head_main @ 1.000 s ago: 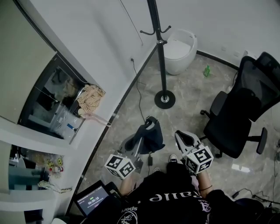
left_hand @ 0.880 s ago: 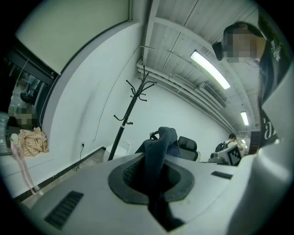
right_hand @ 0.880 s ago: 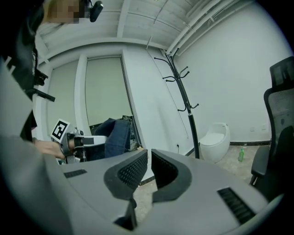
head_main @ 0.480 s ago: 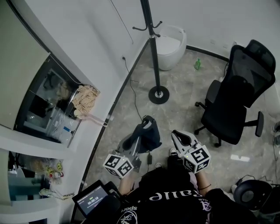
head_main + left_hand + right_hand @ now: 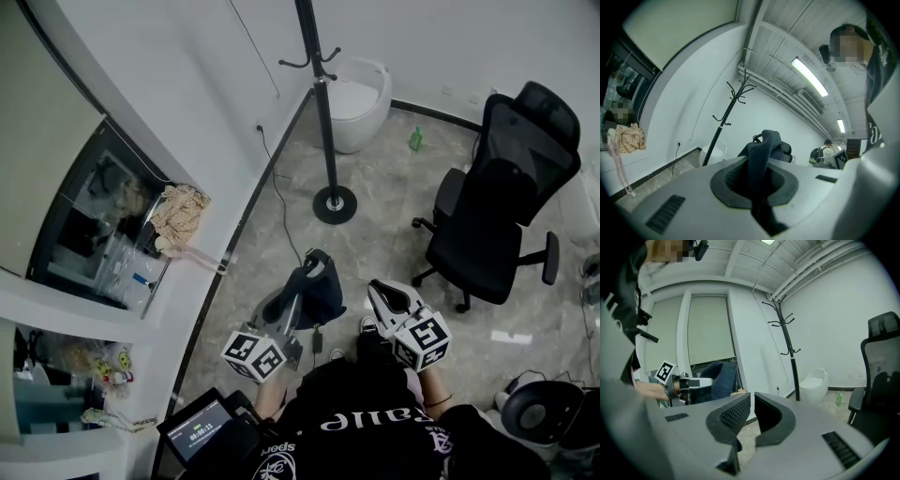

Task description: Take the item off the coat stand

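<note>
A: What's changed over the last second?
B: The head view has drifted. The stand (image 5: 322, 122), chair (image 5: 492, 216) and white bin (image 5: 358, 92) all sit further left and higher in frame than they did. Both grippers are about where they were, low in front of the person.
A: Left claw?
B: The left gripper (image 5: 759, 176) is pinched tight on the cloth (image 5: 765, 143). Dark fabric runs up between the pads and flops over the tips.
A: So where's the cloth now?
B: It's off the stand. It hangs from the left claw above the floor and close to the person, well apart from the stand's base.
A: Right claw?
B: The right gripper (image 5: 752, 414) has its pads a narrow gap apart with nothing between them. It's just right of the cloth and not touching it.
A: Anything else?
B: The stand is upright by the wall with the bin just behind it. A green bottle (image 5: 415, 140) stands on the floor between the bin and the chair. Beige fabric (image 5: 180, 208) lies on the shelf at left.
</note>
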{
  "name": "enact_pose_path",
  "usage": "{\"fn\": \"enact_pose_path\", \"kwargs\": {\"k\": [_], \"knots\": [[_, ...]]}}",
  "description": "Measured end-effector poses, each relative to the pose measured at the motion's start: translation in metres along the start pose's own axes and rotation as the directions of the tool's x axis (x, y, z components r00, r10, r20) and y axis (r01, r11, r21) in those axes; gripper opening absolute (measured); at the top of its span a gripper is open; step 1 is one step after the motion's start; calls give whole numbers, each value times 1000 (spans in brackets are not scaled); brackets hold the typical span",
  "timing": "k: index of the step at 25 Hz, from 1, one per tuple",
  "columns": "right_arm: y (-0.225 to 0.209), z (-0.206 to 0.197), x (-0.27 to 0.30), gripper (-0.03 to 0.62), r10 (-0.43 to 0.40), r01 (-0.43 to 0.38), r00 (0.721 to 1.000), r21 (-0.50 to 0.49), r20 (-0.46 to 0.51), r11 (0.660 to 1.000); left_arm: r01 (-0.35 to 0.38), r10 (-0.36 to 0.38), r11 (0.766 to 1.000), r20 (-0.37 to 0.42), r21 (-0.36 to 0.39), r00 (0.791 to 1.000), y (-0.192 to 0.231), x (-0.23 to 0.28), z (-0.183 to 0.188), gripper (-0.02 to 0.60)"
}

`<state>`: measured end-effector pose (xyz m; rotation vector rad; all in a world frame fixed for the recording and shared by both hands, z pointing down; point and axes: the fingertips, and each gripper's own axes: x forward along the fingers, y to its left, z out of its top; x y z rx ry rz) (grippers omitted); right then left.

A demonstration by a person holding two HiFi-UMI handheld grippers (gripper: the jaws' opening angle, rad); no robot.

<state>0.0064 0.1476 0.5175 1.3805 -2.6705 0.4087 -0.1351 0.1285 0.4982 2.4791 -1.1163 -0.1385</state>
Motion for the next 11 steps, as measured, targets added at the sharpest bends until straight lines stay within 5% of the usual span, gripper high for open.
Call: {"fn": "enact_pose_path", "kwargs": {"k": [11], "knots": [[1, 4, -6, 18, -7, 7, 1000, -5, 7, 1000, 18, -17, 1000, 15, -9, 1000, -6, -3, -3, 15]]}}
